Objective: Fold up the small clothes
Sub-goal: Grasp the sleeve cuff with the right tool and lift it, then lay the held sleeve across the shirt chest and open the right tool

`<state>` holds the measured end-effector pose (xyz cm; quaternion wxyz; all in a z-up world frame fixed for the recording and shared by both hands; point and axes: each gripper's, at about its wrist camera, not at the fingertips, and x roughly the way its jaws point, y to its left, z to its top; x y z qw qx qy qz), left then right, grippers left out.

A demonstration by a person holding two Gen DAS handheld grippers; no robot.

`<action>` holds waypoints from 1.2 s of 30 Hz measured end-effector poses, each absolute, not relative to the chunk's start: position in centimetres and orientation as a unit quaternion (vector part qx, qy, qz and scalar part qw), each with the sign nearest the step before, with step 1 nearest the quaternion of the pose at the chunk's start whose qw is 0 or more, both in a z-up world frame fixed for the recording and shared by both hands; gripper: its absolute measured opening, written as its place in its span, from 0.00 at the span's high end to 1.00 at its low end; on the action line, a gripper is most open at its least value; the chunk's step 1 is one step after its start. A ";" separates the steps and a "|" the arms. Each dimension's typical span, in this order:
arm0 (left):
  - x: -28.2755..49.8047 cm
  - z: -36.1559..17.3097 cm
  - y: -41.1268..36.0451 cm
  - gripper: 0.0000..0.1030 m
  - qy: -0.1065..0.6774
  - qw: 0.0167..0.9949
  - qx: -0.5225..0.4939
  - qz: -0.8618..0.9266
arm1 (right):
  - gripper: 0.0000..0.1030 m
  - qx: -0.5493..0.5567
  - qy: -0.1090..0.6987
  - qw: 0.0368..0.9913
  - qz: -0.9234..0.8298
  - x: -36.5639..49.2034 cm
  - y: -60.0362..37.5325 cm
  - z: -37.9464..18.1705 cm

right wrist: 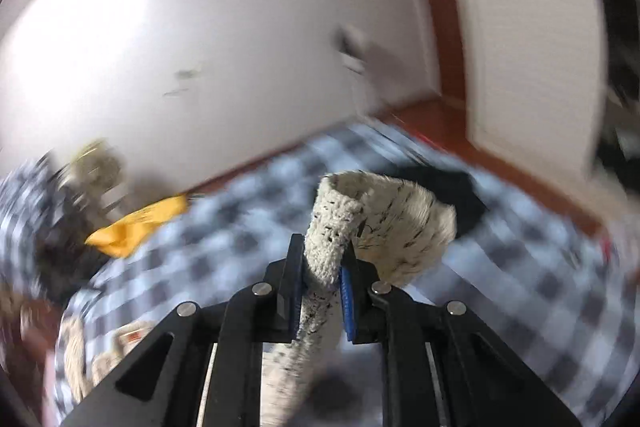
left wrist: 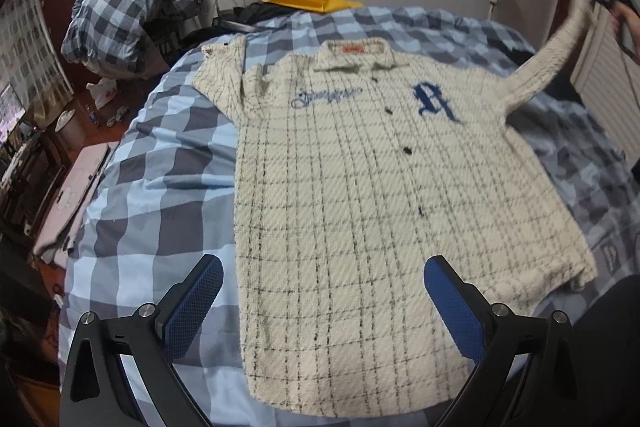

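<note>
Right gripper (right wrist: 320,291) is clamped on the shirt's sleeve cuff (right wrist: 340,211) — best carried across the cream checked shirt (left wrist: 380,207) flat; left gripper (left wrist: 324,299) hovers, jaws apart.

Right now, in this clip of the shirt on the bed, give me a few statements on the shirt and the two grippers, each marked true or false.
1. The right gripper is shut on the shirt's sleeve. True.
2. The left gripper holds the shirt's hem. False: its jaws stand open above the shirt, with nothing held.
3. The shirt lies front up, collar toward the far wall. True.
4. The sleeve in the right gripper lies flat on the bed. False: it is lifted off the bed, stretched up and outward.
5. A yellow cloth lies on top of the shirt. False: it lies beyond the collar, apart from the shirt.
</note>
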<state>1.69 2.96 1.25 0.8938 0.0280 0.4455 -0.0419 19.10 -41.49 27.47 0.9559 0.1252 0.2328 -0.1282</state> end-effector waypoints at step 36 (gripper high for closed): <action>1.0 1.8 5.1 0.01 0.429 0.903 0.007 -0.023 | 0.30 0.031 0.593 0.804 -0.042 18.5 -25.9 3.3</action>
